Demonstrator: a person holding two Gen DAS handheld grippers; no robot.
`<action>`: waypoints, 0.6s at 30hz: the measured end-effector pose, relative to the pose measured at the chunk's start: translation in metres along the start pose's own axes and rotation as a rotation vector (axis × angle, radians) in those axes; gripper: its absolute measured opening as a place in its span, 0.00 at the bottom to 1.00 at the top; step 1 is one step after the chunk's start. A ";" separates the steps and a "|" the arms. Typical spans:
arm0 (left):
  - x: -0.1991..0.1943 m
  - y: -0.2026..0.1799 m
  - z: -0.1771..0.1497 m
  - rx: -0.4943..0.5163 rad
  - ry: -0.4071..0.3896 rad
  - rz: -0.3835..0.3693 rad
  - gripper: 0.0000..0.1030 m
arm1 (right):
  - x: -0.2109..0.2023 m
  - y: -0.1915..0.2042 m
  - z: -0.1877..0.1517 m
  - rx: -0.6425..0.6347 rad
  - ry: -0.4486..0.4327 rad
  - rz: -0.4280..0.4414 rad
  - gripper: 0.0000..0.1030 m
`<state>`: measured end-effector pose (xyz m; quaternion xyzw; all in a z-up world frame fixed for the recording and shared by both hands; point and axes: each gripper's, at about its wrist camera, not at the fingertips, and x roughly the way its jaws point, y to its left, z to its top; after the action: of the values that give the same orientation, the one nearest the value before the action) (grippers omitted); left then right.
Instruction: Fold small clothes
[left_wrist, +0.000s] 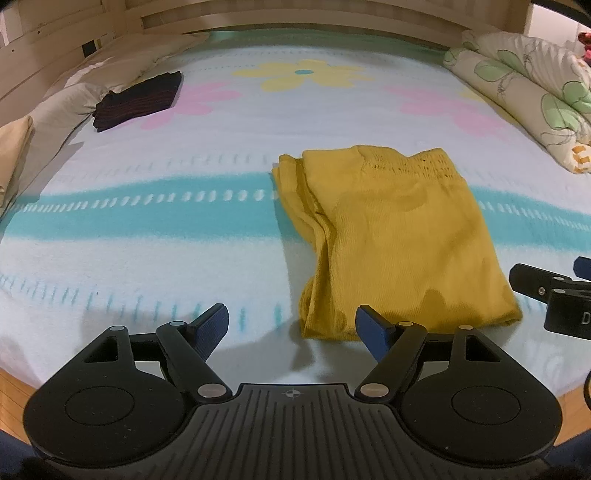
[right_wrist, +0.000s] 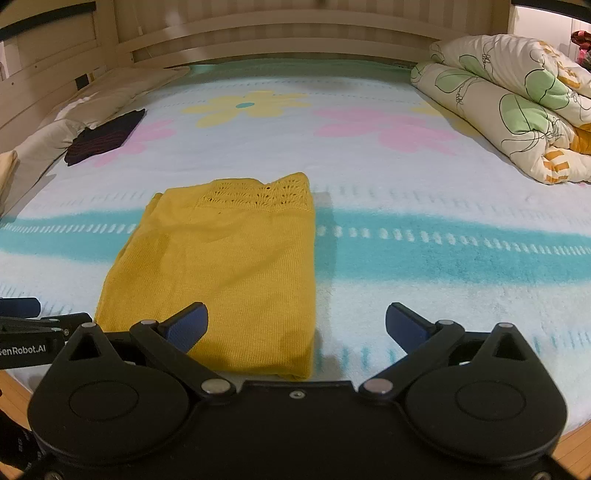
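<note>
- A bed blanket (right_wrist: 424, 192) covers the whole mattress: pale, with a broad teal band across it and rows of small dashes.
- Printed on it, a yellow flower (right_wrist: 245, 105) with a teal centre, flanked by pink flowers (right_wrist: 384, 129) on either side.
- A rolled quilt (right_wrist: 517, 107), cream with green leaves and orange patches, lies at the far right edge of the bed.
- Pale pillows (left_wrist: 122, 62) lie along the far left side.
- A slatted wooden headboard (right_wrist: 295, 40) runs behind the bed.
- A strip of wooden floor (right_wrist: 576, 443) shows at the near edge.
</note>
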<state>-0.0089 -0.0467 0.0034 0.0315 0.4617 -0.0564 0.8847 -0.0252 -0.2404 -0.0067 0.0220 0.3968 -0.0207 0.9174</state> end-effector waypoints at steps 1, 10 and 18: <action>0.000 0.000 0.000 0.000 0.000 0.000 0.73 | 0.000 0.000 0.000 0.000 0.000 0.000 0.99; 0.000 -0.001 0.000 0.001 0.001 -0.001 0.73 | 0.000 0.000 0.000 0.005 0.007 0.003 0.99; 0.000 -0.001 -0.001 0.003 0.001 -0.002 0.73 | 0.000 0.001 0.000 0.007 0.008 0.003 0.99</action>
<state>-0.0094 -0.0481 0.0028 0.0323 0.4619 -0.0581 0.8844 -0.0250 -0.2394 -0.0070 0.0260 0.4003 -0.0206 0.9158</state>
